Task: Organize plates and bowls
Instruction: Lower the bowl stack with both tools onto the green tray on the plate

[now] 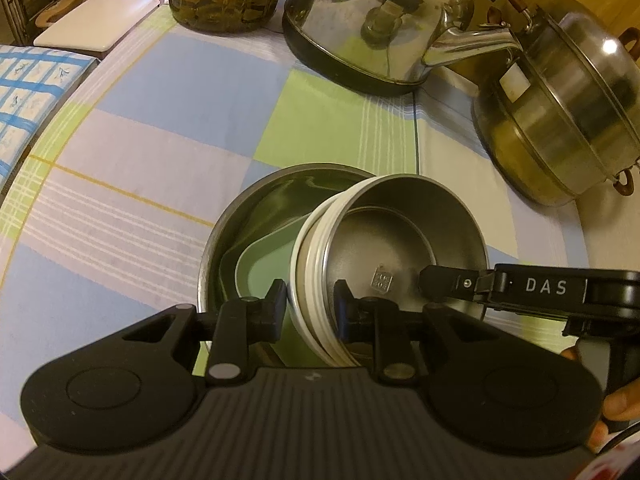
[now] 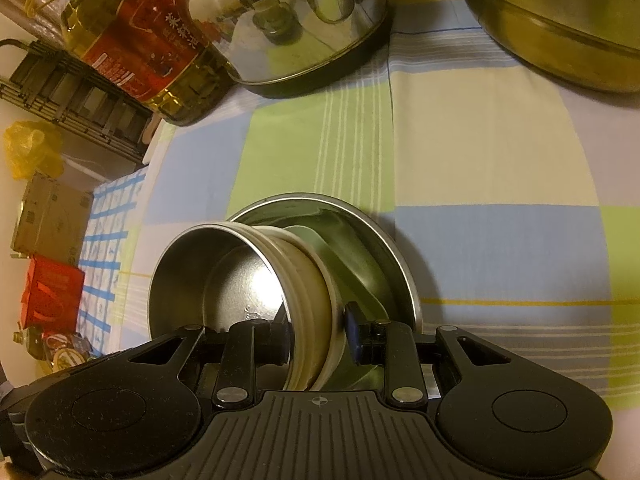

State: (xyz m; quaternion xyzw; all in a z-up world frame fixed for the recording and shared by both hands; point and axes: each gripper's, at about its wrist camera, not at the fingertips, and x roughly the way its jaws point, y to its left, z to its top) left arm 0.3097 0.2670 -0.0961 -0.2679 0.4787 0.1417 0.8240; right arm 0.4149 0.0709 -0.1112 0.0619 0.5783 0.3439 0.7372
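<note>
On the checked surface (image 1: 160,128): a wide steel dish (image 1: 256,200) is holding a pale green plate (image 1: 260,276).
Stack: steel bowls (image 1: 384,248), nested, are tilting over the dish.
Left gripper (image 1: 310,304): pinching the stack's rim, one finger inside, one outside.
Right gripper (image 2: 318,332): pinching the opposite rim likewise.
Advice: both should be lowering together, levelling the stack so it settles centred on the plate.
Risk: bowls slipping apart if one side is releasing first.
</note>
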